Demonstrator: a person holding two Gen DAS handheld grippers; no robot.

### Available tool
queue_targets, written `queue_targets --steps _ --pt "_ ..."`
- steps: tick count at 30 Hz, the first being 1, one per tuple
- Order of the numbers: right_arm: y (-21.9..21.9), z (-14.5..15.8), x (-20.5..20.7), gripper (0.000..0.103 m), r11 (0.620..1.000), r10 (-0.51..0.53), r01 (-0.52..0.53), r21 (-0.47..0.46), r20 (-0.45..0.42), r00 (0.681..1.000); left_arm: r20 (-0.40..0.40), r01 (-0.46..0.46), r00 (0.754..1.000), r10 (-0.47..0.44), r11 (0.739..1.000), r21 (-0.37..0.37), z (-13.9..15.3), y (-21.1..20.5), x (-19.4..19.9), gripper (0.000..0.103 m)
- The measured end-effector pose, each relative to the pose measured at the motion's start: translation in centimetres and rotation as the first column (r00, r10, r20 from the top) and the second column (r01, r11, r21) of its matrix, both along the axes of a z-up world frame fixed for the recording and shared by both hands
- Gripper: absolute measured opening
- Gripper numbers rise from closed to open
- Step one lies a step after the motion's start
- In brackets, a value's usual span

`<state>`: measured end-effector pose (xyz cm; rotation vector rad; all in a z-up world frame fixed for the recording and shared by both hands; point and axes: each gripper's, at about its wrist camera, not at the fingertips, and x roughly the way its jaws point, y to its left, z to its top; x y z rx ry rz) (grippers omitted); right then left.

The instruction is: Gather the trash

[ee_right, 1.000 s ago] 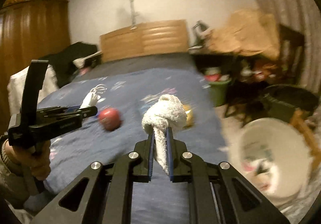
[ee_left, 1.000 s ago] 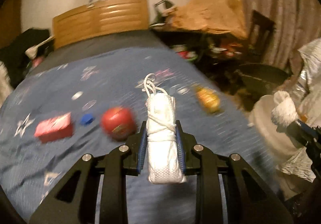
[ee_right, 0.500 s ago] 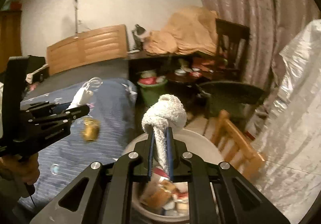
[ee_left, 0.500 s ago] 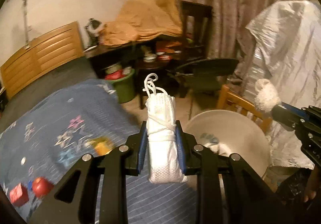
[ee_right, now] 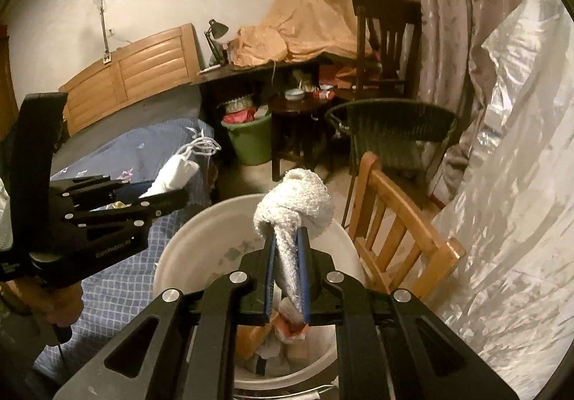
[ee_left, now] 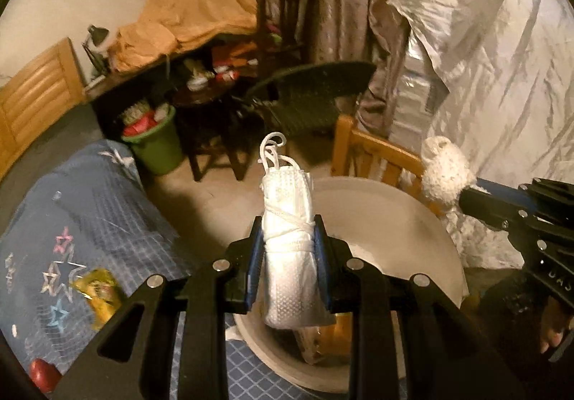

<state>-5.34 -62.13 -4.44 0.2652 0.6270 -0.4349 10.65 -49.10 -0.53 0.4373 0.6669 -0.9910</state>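
between the blue-lined fingers of the left tongs sits a rolled white face mask, clamped upright with its ear loops curling off the top. it hangs over the near rim of the white bucket, which stands on the floor against the side of the bed. from the right wrist view the same mask pokes out of the left tongs, held above the bed edge just left of the bucket.

the right tongs are pressed shut on a knotted white rag, its twisted tail pinched between the pads and its knot bulging beyond the tips. it hangs above the bucket's mouth; inside the bucket lie wrappers and paper scraps. in the left wrist view the rag and the right tongs reach in from the right, over the far right rim of the bucket.

on the blue star-print blanket lie a yellow wrapper and, at the lower left edge, a red round thing, both well apart from the bucket. just beside the bucket on its far right is a light wooden chair. beyond it stand a dark woven chair, a green bin stuffed with rubbish, and a dark worktop heaped with tan cloth. silvery plastic sheeting fills the right side.
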Motion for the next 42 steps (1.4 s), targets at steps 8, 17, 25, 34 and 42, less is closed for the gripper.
queue_targets --steps 8,17,25,34,42 --pt "-0.3 -1.9 0.8 0.013 0.999 0.027 -0.026 0.032 -0.025 0.999 -0.05 0.046 0.998 -0.045 0.998 0.033 -2.0 -1.1 0.3 0.029" --pt "-0.7 -2.5 0.7 0.033 0.999 -0.001 0.002 0.039 -0.023 1.0 -0.01 0.018 1.0 -0.018 1.0 0.021 -2.5 -0.4 0.3 0.083" --pt "1.0 -2.8 -1.3 0.055 0.997 -0.05 0.053 0.051 -0.055 0.997 0.013 0.013 1.0 -0.013 1.0 0.002 -2.3 0.9 -1.3 0.083" --pt "1.9 -4.1 -3.1 0.075 0.986 -0.128 0.14 0.095 -0.122 0.984 -0.031 -0.018 0.999 0.018 1.0 -0.01 -2.7 2.4 -2.0 0.089" --pt "2.5 -3.7 -3.7 0.08 0.986 -0.133 0.143 0.09 -0.112 0.985 -0.012 -0.043 0.999 0.043 0.998 -0.035 -2.9 3.3 -2.1 0.091"
